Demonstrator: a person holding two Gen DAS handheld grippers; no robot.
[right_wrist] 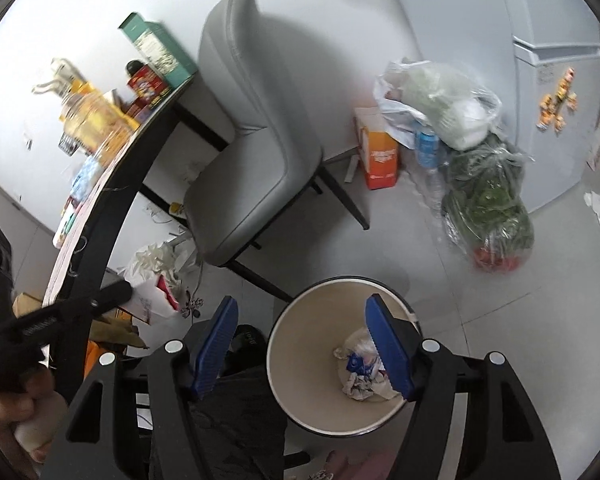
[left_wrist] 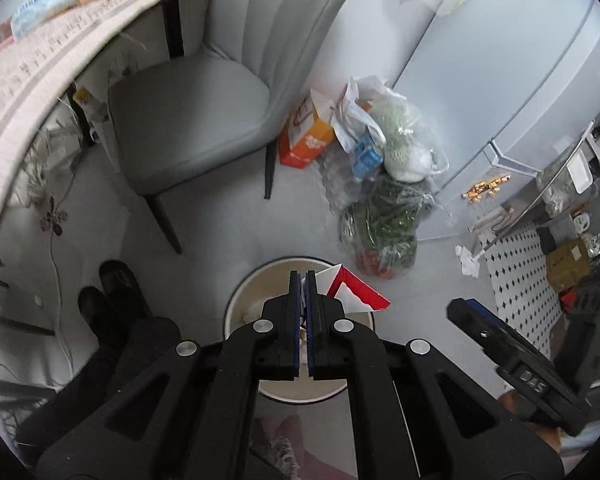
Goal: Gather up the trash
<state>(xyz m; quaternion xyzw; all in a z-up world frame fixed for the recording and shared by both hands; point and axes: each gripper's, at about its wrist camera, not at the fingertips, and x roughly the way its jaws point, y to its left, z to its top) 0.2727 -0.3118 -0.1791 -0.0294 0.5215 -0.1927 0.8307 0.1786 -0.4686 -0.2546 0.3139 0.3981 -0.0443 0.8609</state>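
Left gripper point(left_wrist: 304, 276) clamped on red-white packet point(left_wrist: 356, 290) above bin rim point(left_wrist: 236, 300). Right gripper point(right_wrist: 300, 312) spread wide, empty, over bin w/ crumpled trash point(right_wrist: 360, 376). Packet print unreadable.

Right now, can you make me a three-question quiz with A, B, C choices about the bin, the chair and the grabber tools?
1. Where is the crumpled trash?
A. on the chair
B. inside the bin
C. on the table

2. What colour is the chair?
A. grey
B. red
C. yellow

3. How does the right tool stand?
A. shut on a bottle
B. shut on nothing
C. open

Answers:
1 B, the wrappers lie on the floor of the bin.
2 A, seat and back are both grey.
3 C, its blue pads stand wide apart with nothing pressed between them, while the left tool is shut on a red and white carton.
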